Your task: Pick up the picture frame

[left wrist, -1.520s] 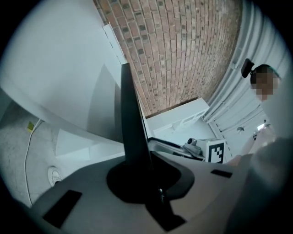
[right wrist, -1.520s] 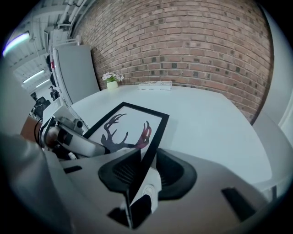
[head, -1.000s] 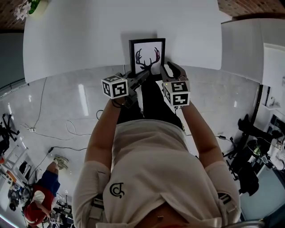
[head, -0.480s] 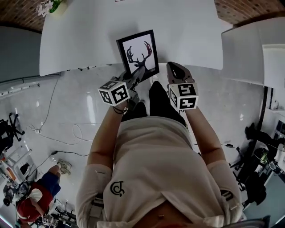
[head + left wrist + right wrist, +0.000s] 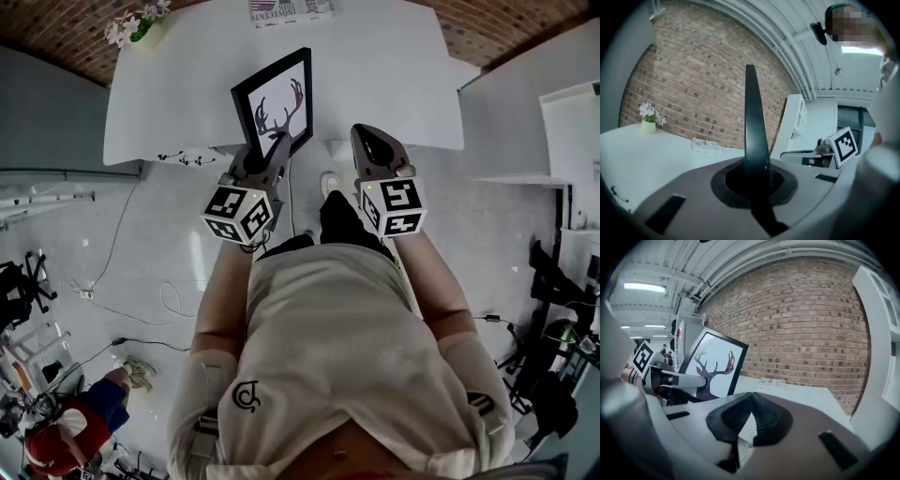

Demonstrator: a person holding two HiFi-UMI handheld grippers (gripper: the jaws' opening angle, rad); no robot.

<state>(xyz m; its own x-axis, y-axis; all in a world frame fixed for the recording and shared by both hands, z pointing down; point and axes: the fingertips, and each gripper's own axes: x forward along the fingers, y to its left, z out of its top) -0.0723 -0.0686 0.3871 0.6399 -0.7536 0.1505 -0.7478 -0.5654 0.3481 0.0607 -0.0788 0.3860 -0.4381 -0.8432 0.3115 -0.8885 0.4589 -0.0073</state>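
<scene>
Picture frames: one picture frame (image 5: 274, 101), in the upper middle of the head view.
Frame look: black rim around a white sheet with a dark antlered deer head. It is tilted, its upper corner leaning to the right of the picture. In the left gripper view it shows edge-on (image 5: 752, 126) as a thin dark blade rising from the claw. In the right gripper view its face shows at left (image 5: 715, 364).
Frame place: over the near edge of the white worktop (image 5: 394, 75), its lower edge in the left claw.
Claws: two.
Left claw (image 5: 277, 142): clamped on the frame's lower edge, jaws closed against it.
Right claw (image 5: 367, 139): jaws together with nothing between them; it sits just right of the frame, apart from it. In its own view the ribbed pads (image 5: 761, 416) meet at their tips.
Marker cubes: two, one per claw, left (image 5: 236, 214) and right (image 5: 394, 208).
Worktops: one.
Flower pots: one flower pot (image 5: 139, 26), at the worktop's far left corner.
Printed papers: one printed paper (image 5: 289, 9), at the far edge, top middle.
Wall: brick wall (image 5: 811, 329) beyond the worktop.
</scene>
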